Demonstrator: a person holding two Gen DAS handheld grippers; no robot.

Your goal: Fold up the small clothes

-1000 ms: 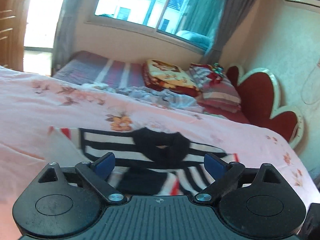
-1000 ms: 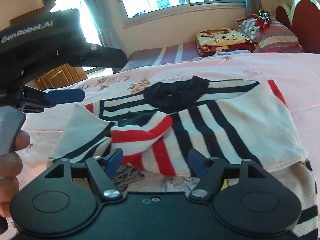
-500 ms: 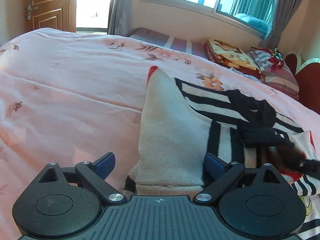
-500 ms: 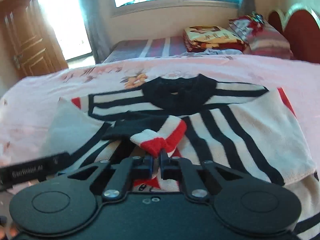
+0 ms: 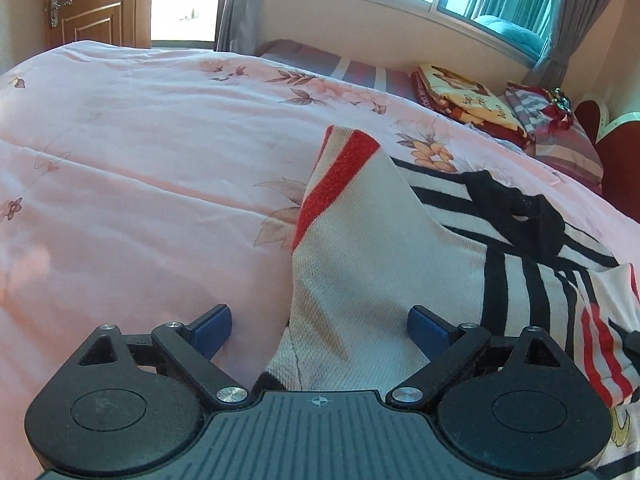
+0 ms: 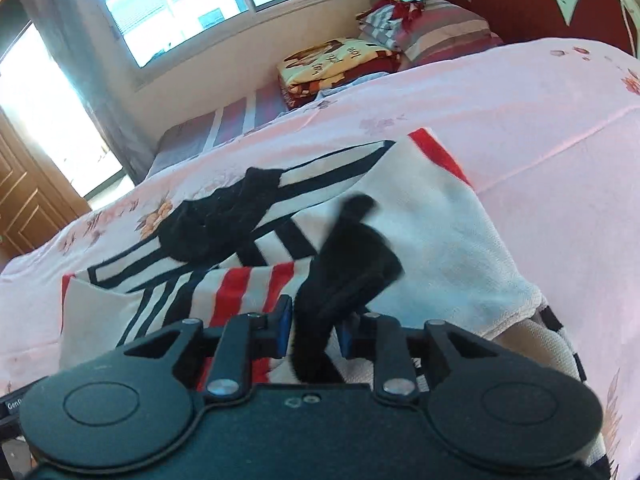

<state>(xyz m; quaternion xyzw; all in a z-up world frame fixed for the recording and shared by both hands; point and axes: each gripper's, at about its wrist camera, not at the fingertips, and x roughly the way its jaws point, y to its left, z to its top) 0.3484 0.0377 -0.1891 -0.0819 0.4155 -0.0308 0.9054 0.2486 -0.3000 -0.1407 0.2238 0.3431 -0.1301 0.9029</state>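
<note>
A small white sweater point(image 5: 384, 248) with black and red stripes and a black collar point(image 5: 516, 208) lies on the pink bed. My left gripper point(image 5: 320, 326) is open, its pads on either side of the folded white shoulder edge, touching nothing. In the right wrist view the sweater point(image 6: 448, 232) lies ahead with its collar point(image 6: 216, 220) at left. My right gripper point(image 6: 314, 330) has its jaws partly apart around the black cuff point(image 6: 352, 264) of the red-striped sleeve point(image 6: 248, 288). The cuff stands up between the pads.
The pink floral bedspread point(image 5: 140, 152) stretches left and ahead. Folded blankets point(image 5: 460, 100) and a striped pillow point(image 5: 560, 136) lie at the far end by the red headboard point(image 6: 520, 4). A wooden door point(image 5: 92, 0) and a window are beyond.
My right gripper carried the sleeve cuff to the right across the sweater, tilted, and its jaws have parted from fully shut. My left gripper moved closer over the left shoulder fold.
</note>
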